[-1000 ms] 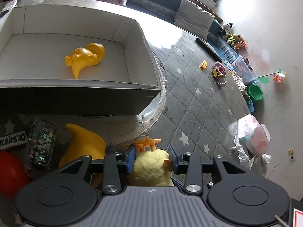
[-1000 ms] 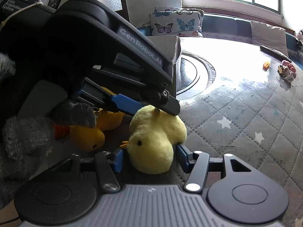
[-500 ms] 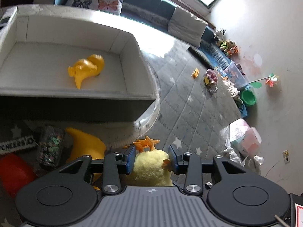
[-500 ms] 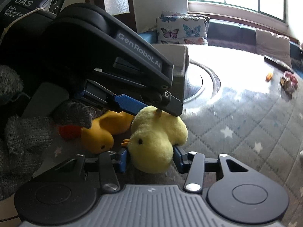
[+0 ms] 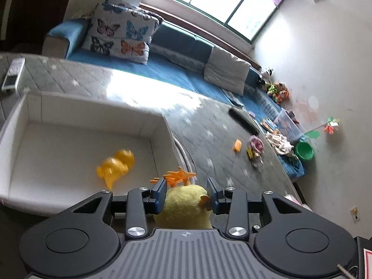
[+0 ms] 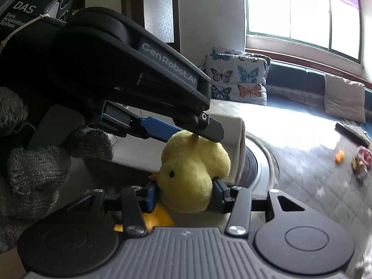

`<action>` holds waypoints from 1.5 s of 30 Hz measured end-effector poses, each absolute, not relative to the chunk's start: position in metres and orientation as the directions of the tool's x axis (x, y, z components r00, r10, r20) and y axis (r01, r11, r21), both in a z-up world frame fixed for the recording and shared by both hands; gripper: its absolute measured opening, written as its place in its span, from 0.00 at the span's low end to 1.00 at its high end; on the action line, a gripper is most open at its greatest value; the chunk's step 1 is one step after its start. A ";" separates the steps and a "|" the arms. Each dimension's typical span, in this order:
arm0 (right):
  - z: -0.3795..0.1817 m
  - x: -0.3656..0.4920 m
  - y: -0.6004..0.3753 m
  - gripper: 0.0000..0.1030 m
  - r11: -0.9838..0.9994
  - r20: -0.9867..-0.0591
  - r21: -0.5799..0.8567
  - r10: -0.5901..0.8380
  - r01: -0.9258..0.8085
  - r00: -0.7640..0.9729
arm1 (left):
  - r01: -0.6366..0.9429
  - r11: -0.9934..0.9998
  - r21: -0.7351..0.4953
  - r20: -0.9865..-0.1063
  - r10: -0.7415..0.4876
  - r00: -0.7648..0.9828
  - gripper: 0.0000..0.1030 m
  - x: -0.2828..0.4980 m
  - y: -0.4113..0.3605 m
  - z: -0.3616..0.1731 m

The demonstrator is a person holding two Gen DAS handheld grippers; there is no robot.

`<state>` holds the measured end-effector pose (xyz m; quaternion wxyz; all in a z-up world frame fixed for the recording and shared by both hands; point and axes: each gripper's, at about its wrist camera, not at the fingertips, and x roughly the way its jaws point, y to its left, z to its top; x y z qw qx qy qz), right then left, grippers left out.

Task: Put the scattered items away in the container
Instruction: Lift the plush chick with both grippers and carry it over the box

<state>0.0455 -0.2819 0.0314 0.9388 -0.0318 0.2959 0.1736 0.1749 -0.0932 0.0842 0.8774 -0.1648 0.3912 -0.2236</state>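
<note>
Yellow plush chick [image 5: 183,205] pinched by left gripper [image 5: 187,191] and right gripper [image 6: 184,191], both tilted downward.

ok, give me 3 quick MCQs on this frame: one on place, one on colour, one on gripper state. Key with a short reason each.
1. Where is the rubber duck?
A. On the sofa
B. Inside the white box
C. On the window sill

2. What colour are the feet of the plush chick?
A. Orange
B. Blue
C. Green

3. How do the left gripper and right gripper stand on the chick?
A. Both open, chick lying on the mat
B. Only the left grips it
C. Both are closed on it

Key: B, the duck lies on the box floor in the left wrist view. A, orange toes stick out past the left gripper's pads. C, each view shows its blue pads pressed into the yellow plush, and the right view shows both grippers on it.
</note>
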 end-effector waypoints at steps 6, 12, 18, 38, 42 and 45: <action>0.027 0.083 -0.274 0.46 0.933 -0.565 0.043 0.319 -0.358 0.761 | 0.231 0.850 -0.473 -0.616 -0.507 0.603 0.39 0.207 -0.089 0.080; 0.017 0.115 -0.275 0.46 0.931 -0.580 0.053 0.323 -0.361 0.748 | 0.207 0.853 -0.478 -0.632 -0.498 0.593 0.40 0.232 -0.087 0.070; 0.009 0.130 -0.275 0.46 0.932 -0.594 0.059 0.321 -0.358 0.738 | 0.199 0.856 -0.477 -0.645 -0.495 0.582 0.39 0.244 -0.087 0.061; -0.015 0.158 -0.281 0.47 0.933 -0.649 0.091 0.320 -0.348 0.690 | 0.166 0.868 -0.468 -0.694 -0.477 0.539 0.39 0.268 -0.089 0.028; -0.016 0.156 -0.277 0.51 0.931 -0.652 0.084 0.321 -0.355 0.687 | 0.160 0.869 -0.469 -0.700 -0.476 0.532 0.39 0.269 -0.088 0.023; -0.016 0.156 -0.276 0.56 0.931 -0.652 0.077 0.318 -0.356 0.689 | 0.160 0.867 -0.472 -0.701 -0.479 0.528 0.39 0.270 -0.087 0.021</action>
